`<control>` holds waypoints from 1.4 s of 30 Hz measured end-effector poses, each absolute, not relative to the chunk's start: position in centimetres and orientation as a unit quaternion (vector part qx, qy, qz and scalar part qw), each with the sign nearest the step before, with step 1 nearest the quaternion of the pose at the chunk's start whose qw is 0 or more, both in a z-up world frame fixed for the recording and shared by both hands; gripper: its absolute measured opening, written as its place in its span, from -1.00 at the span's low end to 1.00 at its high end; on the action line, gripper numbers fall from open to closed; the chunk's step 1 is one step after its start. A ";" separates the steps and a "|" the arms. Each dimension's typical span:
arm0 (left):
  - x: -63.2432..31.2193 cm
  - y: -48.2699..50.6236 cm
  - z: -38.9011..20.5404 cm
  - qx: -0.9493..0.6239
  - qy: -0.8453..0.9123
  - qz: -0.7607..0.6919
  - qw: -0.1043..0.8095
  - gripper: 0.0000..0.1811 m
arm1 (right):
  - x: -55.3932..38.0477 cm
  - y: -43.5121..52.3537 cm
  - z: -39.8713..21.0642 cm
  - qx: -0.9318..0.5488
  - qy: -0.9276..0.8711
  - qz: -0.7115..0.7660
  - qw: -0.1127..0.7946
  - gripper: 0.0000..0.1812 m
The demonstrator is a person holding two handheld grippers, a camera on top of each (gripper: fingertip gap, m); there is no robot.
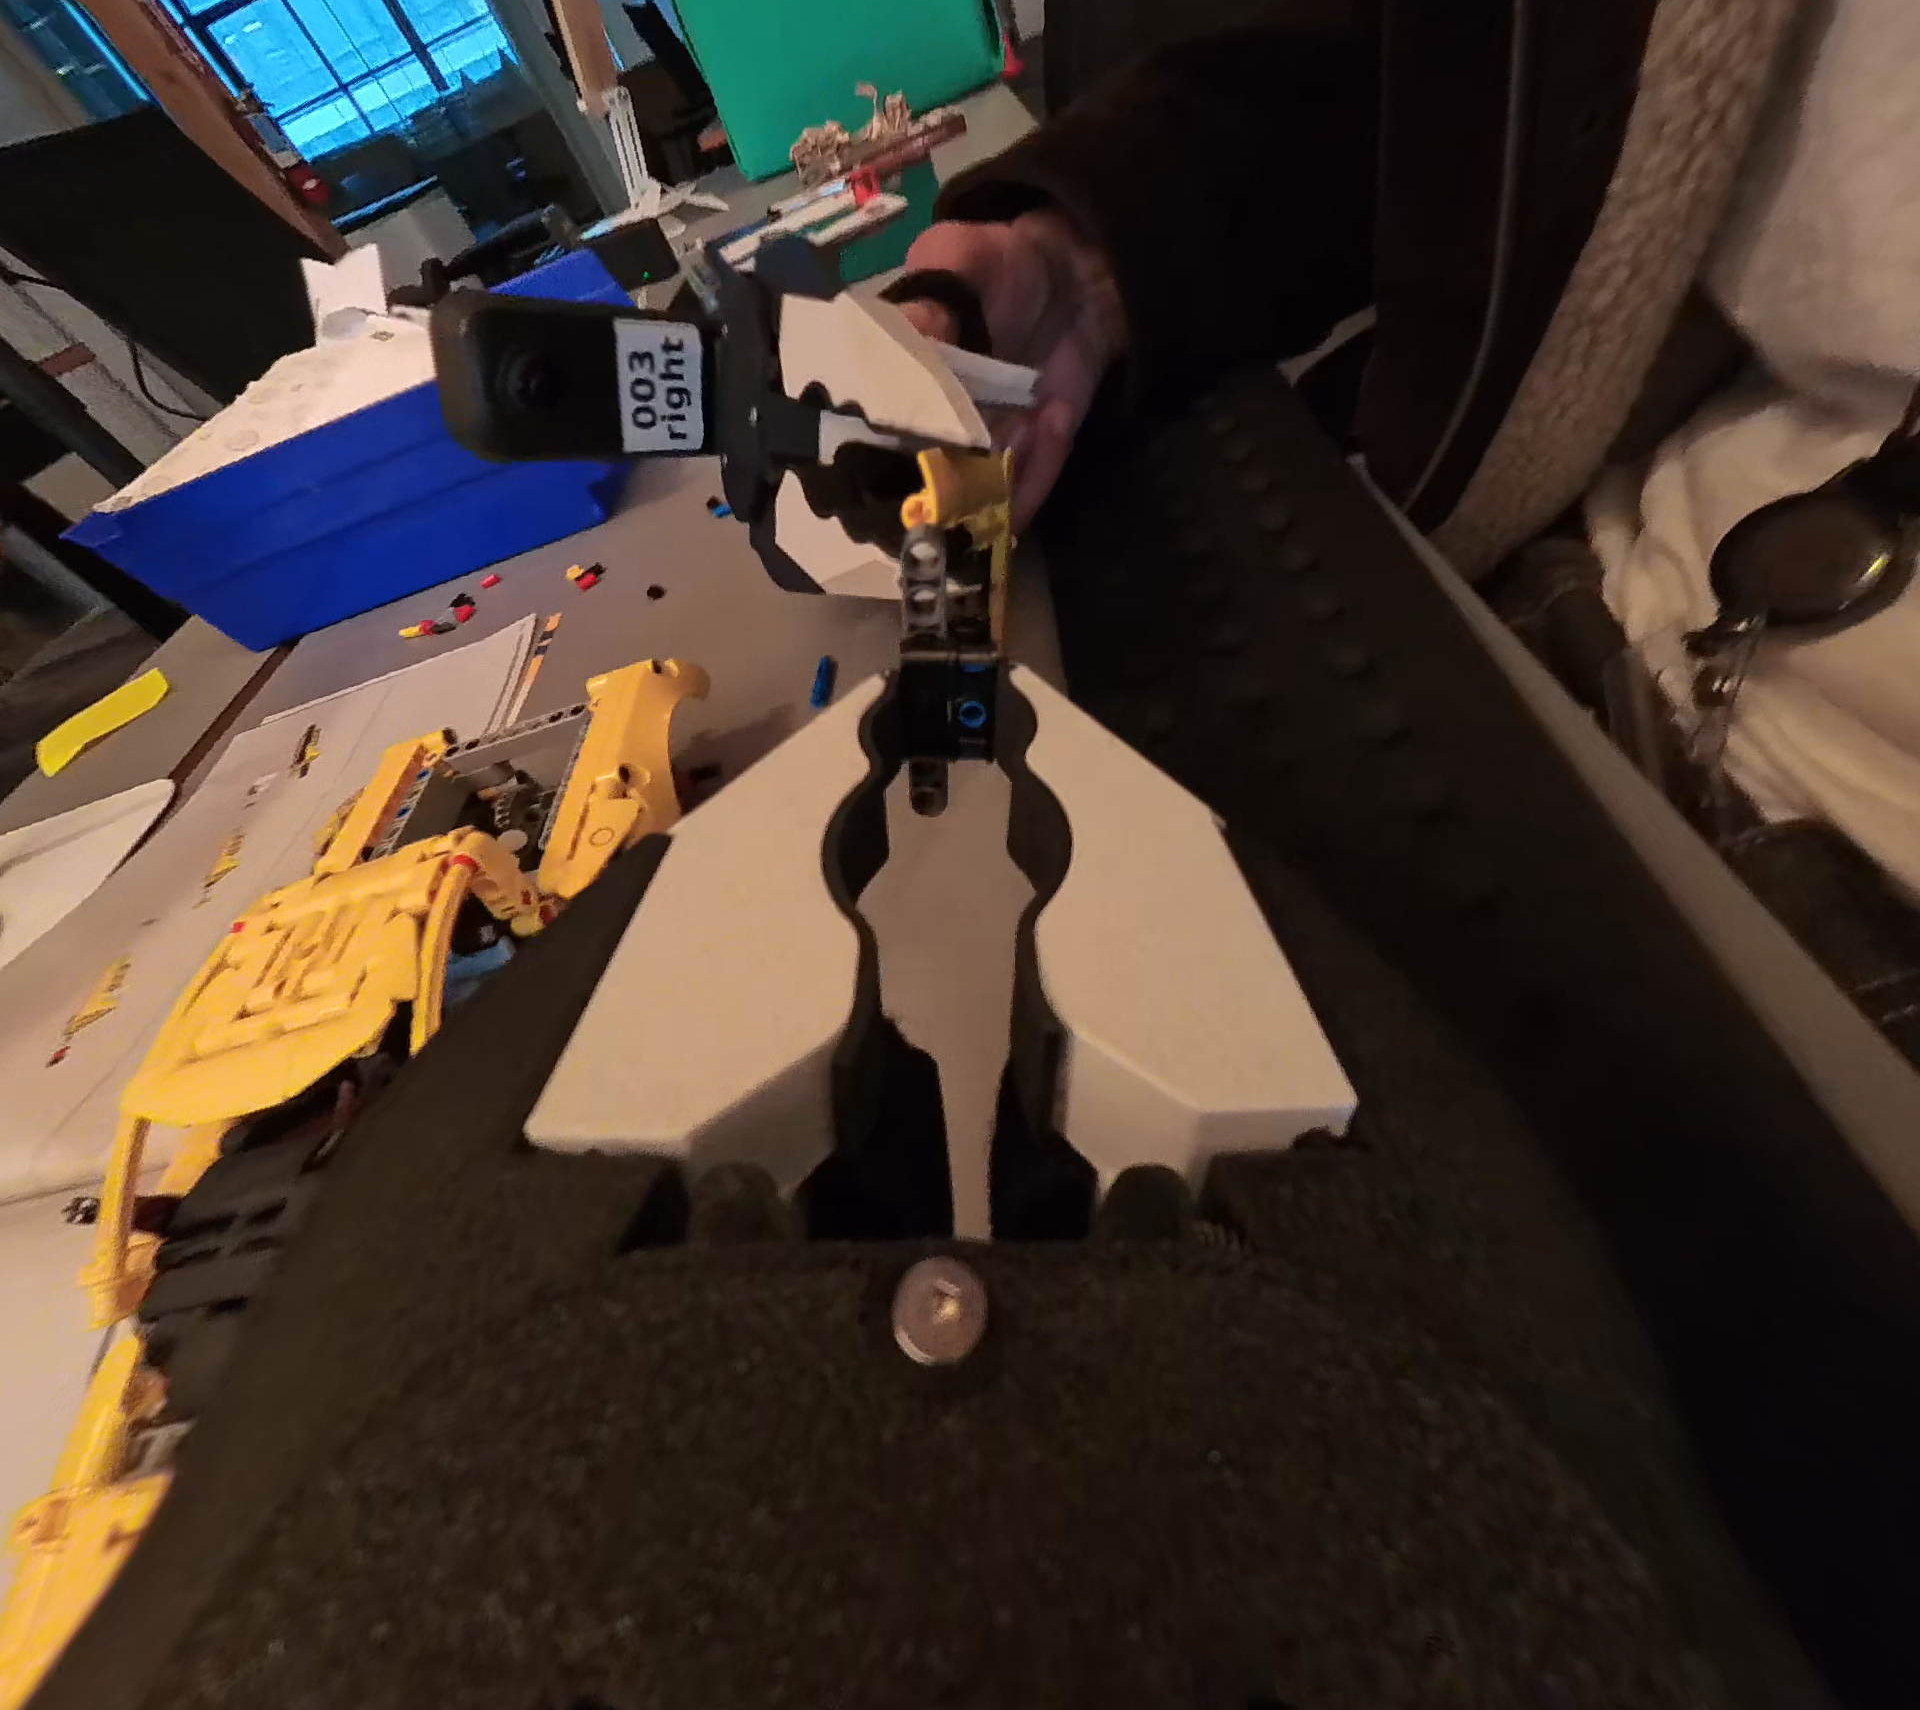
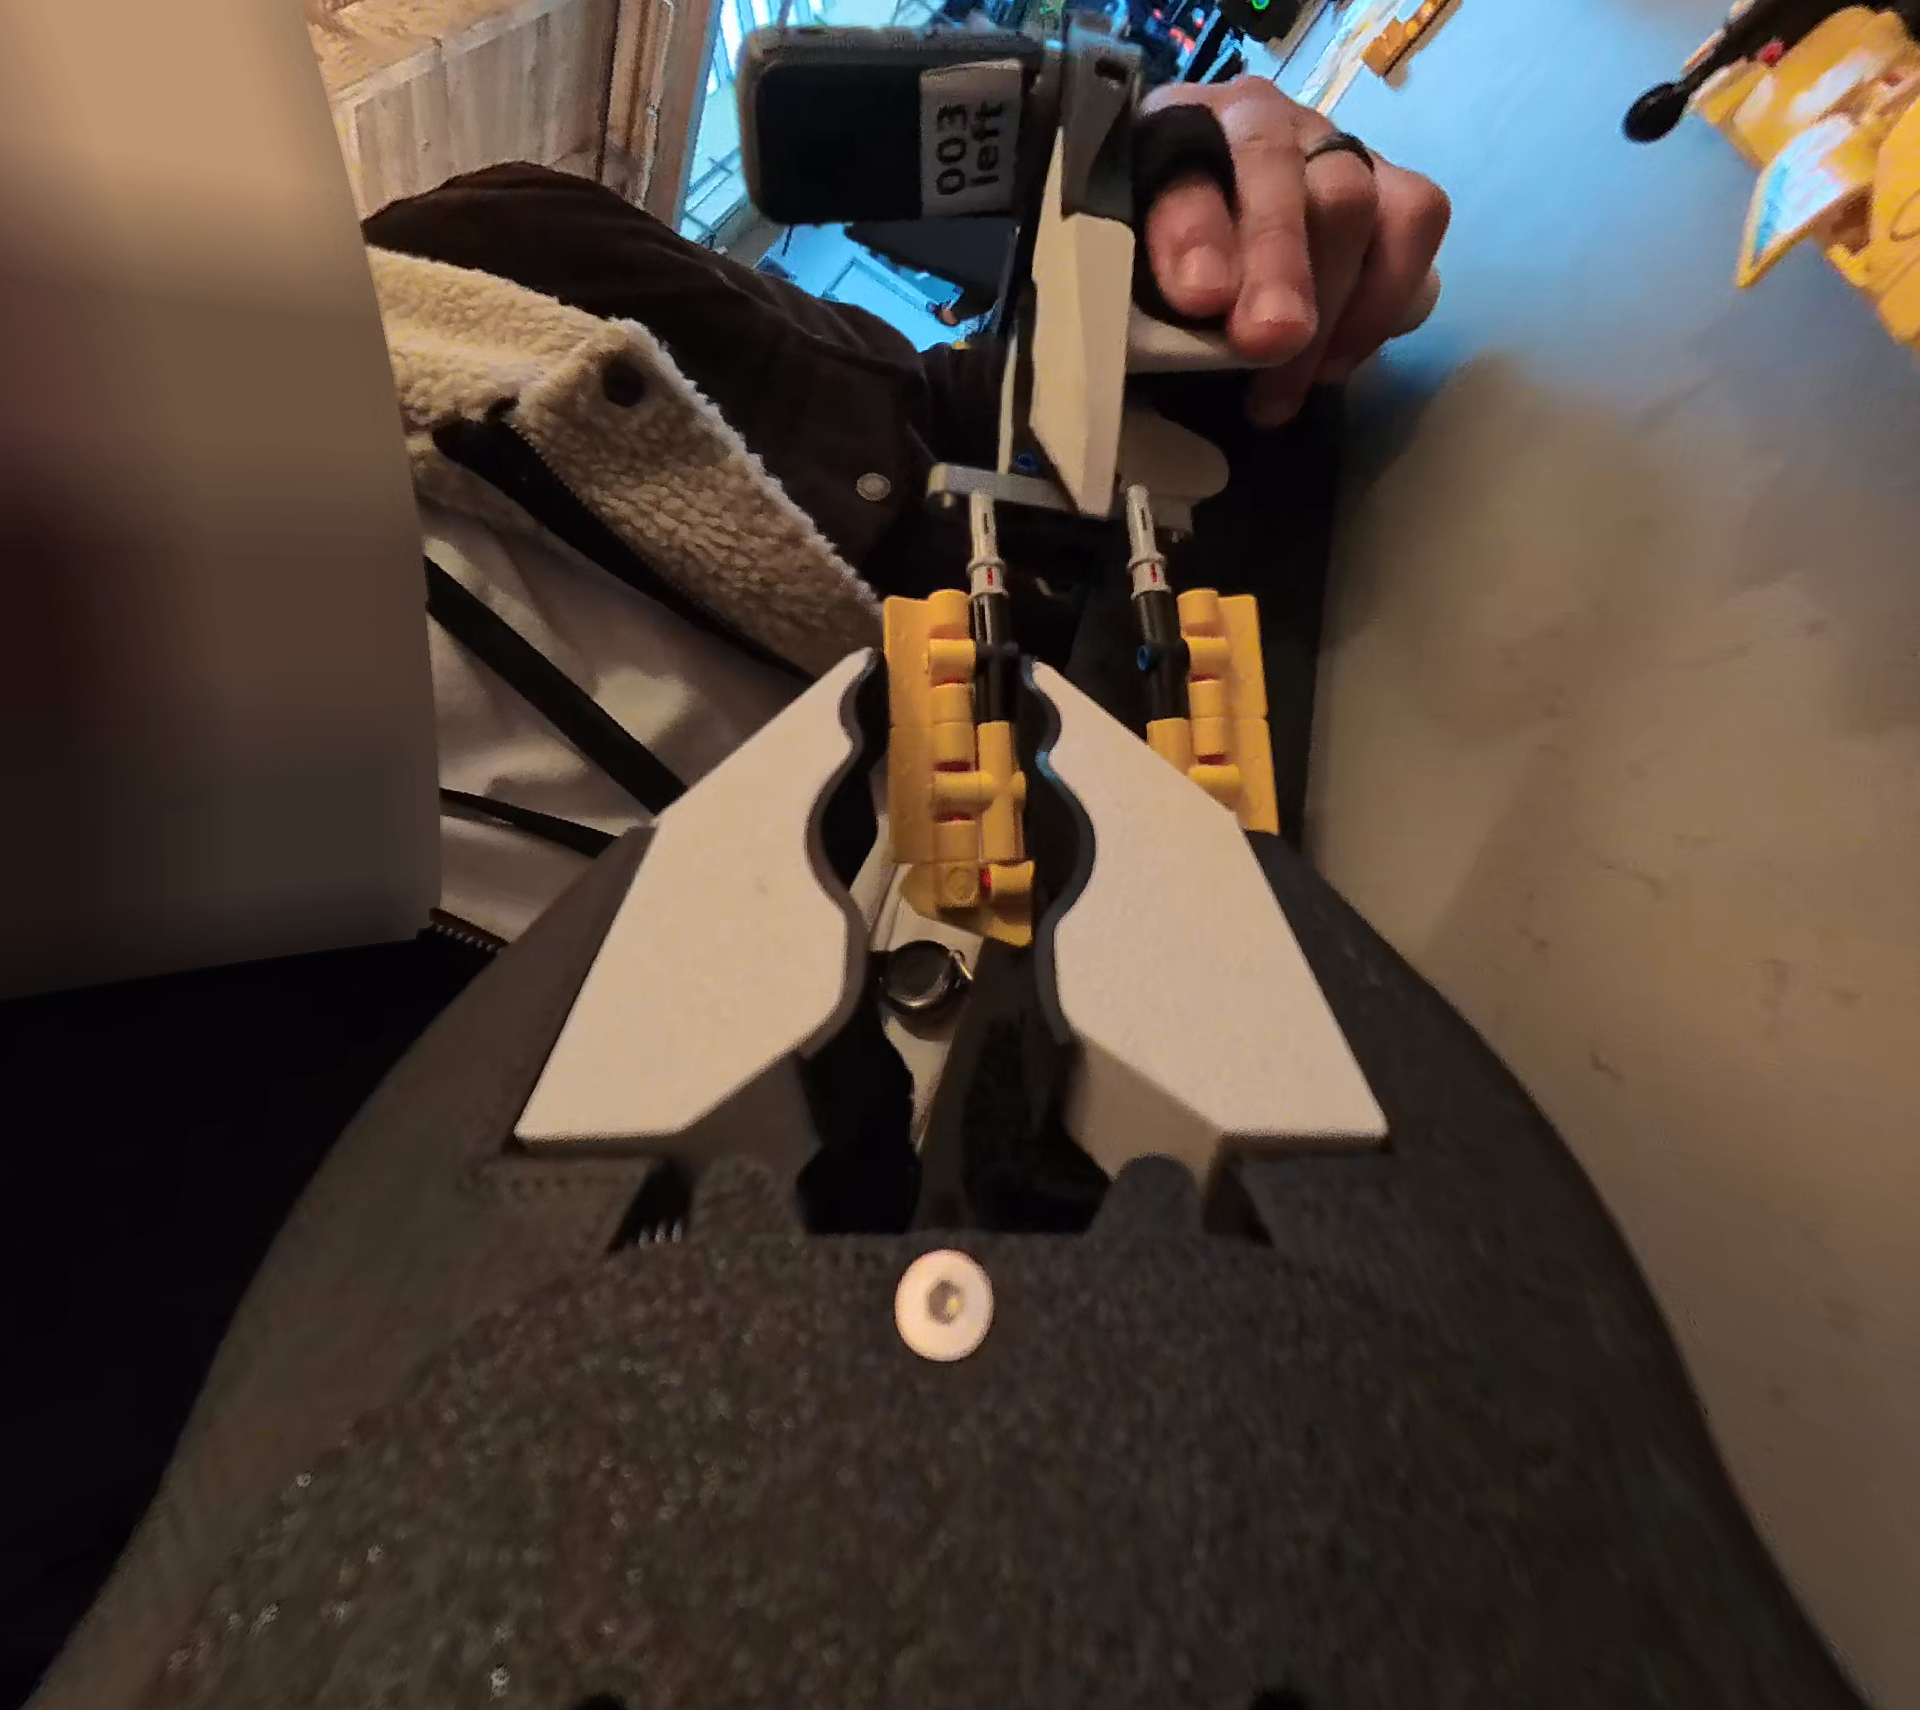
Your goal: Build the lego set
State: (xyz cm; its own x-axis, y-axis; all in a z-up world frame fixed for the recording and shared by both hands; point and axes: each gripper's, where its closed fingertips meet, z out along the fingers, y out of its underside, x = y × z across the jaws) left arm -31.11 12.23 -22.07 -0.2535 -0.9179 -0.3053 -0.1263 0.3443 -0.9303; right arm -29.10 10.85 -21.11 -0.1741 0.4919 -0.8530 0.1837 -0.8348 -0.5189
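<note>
Both grippers hold one small lego sub-assembly in the air, above the table's near edge. My left gripper (image 1: 948, 694) is shut on its black block (image 1: 951, 715); a grey beam (image 1: 923, 580) and a yellow panel (image 1: 971, 507) rise beyond it. My right gripper (image 2: 951, 673) is shut on one yellow arm (image 2: 951, 787) of the sub-assembly. A second yellow arm (image 2: 1221, 704) sits free beside it. Two black-and-grey pistons (image 2: 984, 564) run to a grey cross beam (image 2: 971, 488) held by the left gripper (image 2: 1122, 486). The right gripper (image 1: 940, 481) shows ahead in the left wrist view.
The large yellow lego vehicle (image 1: 416, 881) lies on the table (image 1: 727, 621) to the left, on instruction sheets (image 1: 416, 694); it also shows in the right wrist view (image 2: 1818, 50). A blue bin (image 1: 343, 486) stands behind, with loose small pieces (image 1: 582, 577) near it. The person's jacket (image 1: 1558, 310) is close on the right. Both grippers' tips are close together, under 4 cm apart.
</note>
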 end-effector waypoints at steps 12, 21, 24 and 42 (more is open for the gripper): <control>-30.9 12.6 -25.1 -0.486 0.674 -0.419 0.366 -0.83 | -29.8 10.6 -24.1 -0.693 -0.312 0.641 0.105 -0.73; -30.7 12.0 -25.2 -0.468 0.686 -0.417 0.368 -0.82 | -31.2 10.5 -23.2 -0.675 -0.352 0.634 0.135 -0.63; -30.5 11.8 -25.0 -0.437 0.699 -0.401 0.400 -0.82 | -31.1 10.3 -23.0 -0.669 -0.327 0.659 0.107 -0.77; -30.6 11.9 -25.7 -0.346 0.767 -0.264 0.472 -0.82 | -31.1 9.8 -24.6 -0.707 -0.422 0.568 0.008 -0.94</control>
